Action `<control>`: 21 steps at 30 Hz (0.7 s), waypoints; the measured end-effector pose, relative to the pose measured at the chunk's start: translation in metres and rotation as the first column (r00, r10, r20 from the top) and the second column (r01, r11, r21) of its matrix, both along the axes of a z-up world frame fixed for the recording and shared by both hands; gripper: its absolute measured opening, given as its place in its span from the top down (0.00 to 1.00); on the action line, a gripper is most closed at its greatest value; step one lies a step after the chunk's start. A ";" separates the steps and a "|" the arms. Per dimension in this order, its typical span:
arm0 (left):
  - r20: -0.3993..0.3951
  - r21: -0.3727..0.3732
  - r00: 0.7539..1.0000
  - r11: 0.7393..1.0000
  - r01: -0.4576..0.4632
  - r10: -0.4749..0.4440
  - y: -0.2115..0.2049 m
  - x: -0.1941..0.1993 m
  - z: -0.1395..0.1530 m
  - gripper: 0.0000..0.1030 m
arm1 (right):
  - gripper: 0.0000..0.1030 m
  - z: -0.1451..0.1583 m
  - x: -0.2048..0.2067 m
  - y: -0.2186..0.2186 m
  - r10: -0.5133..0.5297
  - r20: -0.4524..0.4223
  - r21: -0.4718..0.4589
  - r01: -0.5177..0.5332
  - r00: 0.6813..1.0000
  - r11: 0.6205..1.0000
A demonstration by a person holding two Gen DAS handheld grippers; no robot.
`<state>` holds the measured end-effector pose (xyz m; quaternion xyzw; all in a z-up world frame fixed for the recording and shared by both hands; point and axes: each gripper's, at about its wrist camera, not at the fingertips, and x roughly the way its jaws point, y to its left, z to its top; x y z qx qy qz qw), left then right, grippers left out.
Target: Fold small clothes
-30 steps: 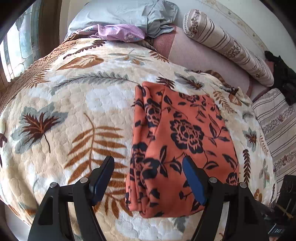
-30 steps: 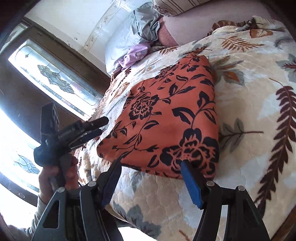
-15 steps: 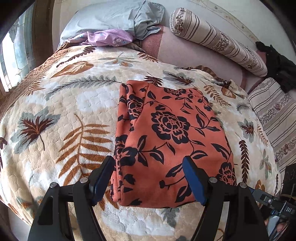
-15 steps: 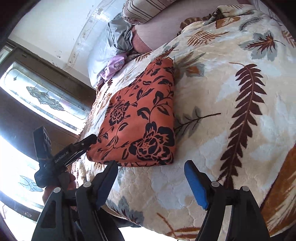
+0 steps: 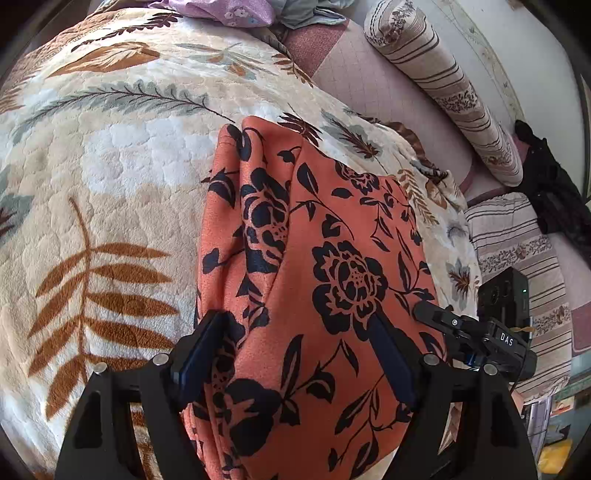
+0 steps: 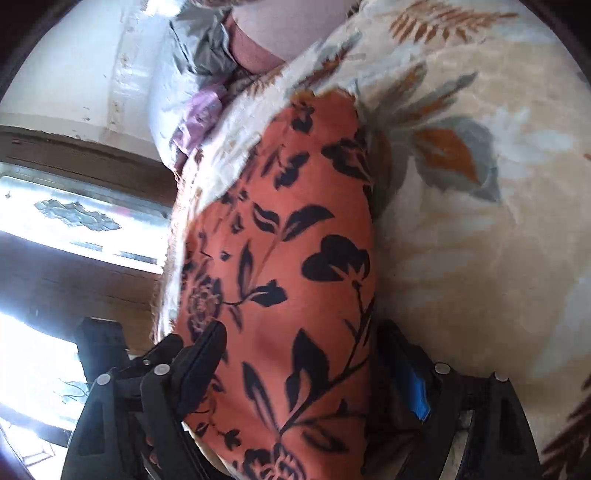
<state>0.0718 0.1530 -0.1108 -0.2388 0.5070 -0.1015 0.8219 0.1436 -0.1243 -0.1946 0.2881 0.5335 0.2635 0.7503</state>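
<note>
On the near part of the leaf-patterned blanket (image 5: 110,177) lies the folded orange floral garment (image 5: 314,258), its long folded edges running from near to far. The left gripper (image 5: 295,354) straddles the garment's near end, jaws apart, with the cloth between the blue-padded fingers (image 5: 391,358); they have just opened a little wider. The right gripper (image 6: 314,369) sits over the same near end from the right side, its jaws also apart around the cloth and just narrowing; whether its pads press the fabric is lost in blur. Far off lie a striped bolster (image 5: 443,85) and a lilac cloth (image 5: 221,11).
</note>
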 end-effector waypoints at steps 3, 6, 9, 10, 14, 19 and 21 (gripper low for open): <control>0.013 0.128 0.999 0.991 0.048 -0.050 -0.019 0.003 0.000 0.64 | 0.58 0.014 -0.002 0.013 0.044 0.051 -0.089 -0.039 0.998 0.995; 0.046 0.140 0.998 0.989 0.047 -0.054 -0.030 0.003 0.009 0.78 | 0.65 0.038 -0.012 0.013 0.070 0.117 -0.132 -0.054 0.991 0.990; 0.126 0.105 0.988 0.992 0.072 -0.085 -0.051 0.003 0.037 0.82 | 0.66 0.074 -0.024 0.013 0.110 0.227 -0.218 -0.060 0.968 0.974; 0.163 0.112 0.981 0.990 0.085 -0.103 -0.063 0.004 0.048 0.82 | 0.66 0.086 -0.029 0.010 0.115 0.264 -0.241 -0.050 0.958 0.969; 0.236 0.095 0.961 0.987 0.127 -0.146 -0.109 0.021 0.072 0.82 | 0.66 0.124 -0.036 -0.033 0.046 0.362 -0.247 0.048 0.931 0.968; 0.047 0.093 0.985 0.982 0.163 -0.168 -0.151 0.058 0.025 0.56 | 0.63 0.093 -0.024 -0.109 -0.142 0.290 -0.239 0.215 0.946 0.947; -0.079 0.111 0.986 0.981 0.157 -0.149 -0.154 0.060 -0.005 0.42 | 0.58 0.054 -0.016 -0.132 -0.192 0.145 -0.275 0.226 0.971 0.935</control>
